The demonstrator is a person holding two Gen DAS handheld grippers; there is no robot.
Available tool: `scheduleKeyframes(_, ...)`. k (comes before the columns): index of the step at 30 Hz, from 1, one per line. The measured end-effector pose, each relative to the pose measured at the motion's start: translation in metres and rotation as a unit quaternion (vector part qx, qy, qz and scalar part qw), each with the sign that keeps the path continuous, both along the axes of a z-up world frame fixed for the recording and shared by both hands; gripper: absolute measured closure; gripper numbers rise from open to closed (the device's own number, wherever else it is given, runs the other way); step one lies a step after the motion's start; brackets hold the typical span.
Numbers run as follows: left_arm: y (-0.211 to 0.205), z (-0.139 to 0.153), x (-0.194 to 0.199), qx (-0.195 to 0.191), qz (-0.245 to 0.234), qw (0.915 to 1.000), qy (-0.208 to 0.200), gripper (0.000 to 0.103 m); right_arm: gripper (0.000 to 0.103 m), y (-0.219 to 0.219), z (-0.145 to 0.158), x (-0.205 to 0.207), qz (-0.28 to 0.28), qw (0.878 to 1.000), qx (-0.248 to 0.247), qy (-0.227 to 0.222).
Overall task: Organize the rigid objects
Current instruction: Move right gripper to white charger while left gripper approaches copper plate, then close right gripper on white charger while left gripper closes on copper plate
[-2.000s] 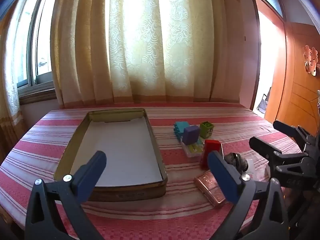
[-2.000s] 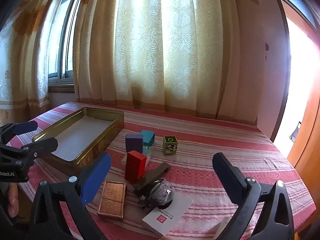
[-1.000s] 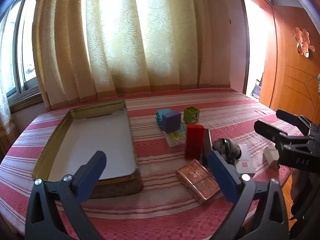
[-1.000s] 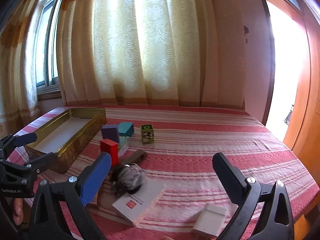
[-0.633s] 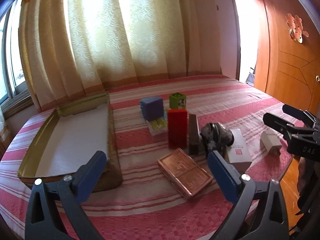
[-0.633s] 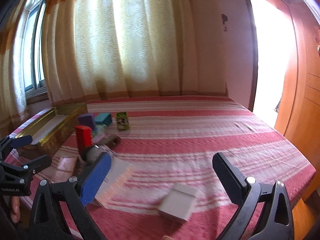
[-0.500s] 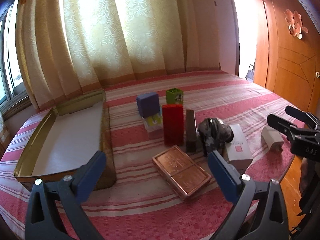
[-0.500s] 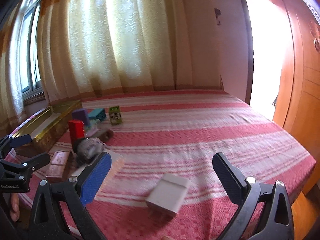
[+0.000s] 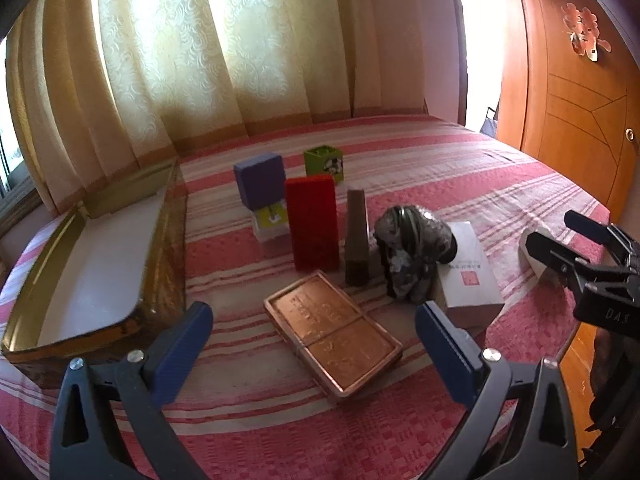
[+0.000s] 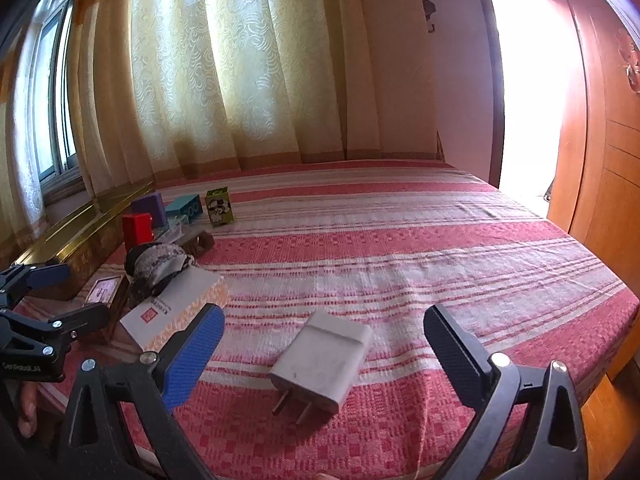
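Over the last two seconds I swing both grippers rightward off the gold tin (image 9: 168, 248). The left gripper (image 9: 314, 330) now hovers spread over the copper case (image 9: 334, 330); the right gripper (image 10: 324, 344) hangs spread above the white charger (image 10: 320, 360) (nothing gripped). I judge picking starts next. Only the right view shows the charger's prongs; only the left shows the tin's empty floor.

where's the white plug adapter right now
The white plug adapter lies on the red striped cloth, between the right gripper's open fingers in the right wrist view, just right of the white box.
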State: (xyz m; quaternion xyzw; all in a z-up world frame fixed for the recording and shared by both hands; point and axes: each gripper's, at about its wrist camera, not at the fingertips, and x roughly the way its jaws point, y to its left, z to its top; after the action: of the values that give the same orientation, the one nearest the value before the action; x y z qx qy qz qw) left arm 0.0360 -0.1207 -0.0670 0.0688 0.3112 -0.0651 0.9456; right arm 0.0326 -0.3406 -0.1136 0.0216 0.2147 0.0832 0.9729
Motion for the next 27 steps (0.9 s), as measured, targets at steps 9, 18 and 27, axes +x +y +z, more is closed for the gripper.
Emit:
scheduleKeyframes(9,0.006,-0.006,0.013,-0.017,0.006,0.9992,0.037,0.0,0.016,0.0,-0.007,0.006,0.012,1.0,0.006,0.013)
scheduleKeyframes(18,-0.002,-0.012,0.021,0.013,0.022,0.9972,0.07,0.008,0.042,0.004,-0.017,0.01,0.027,0.999,0.002,0.026)
scheduleKeyframes(27,0.007,-0.015,0.019,-0.034,0.006,0.9967,0.074,0.044,0.062,0.008,-0.019,0.007,0.037,0.999,-0.005,0.015)
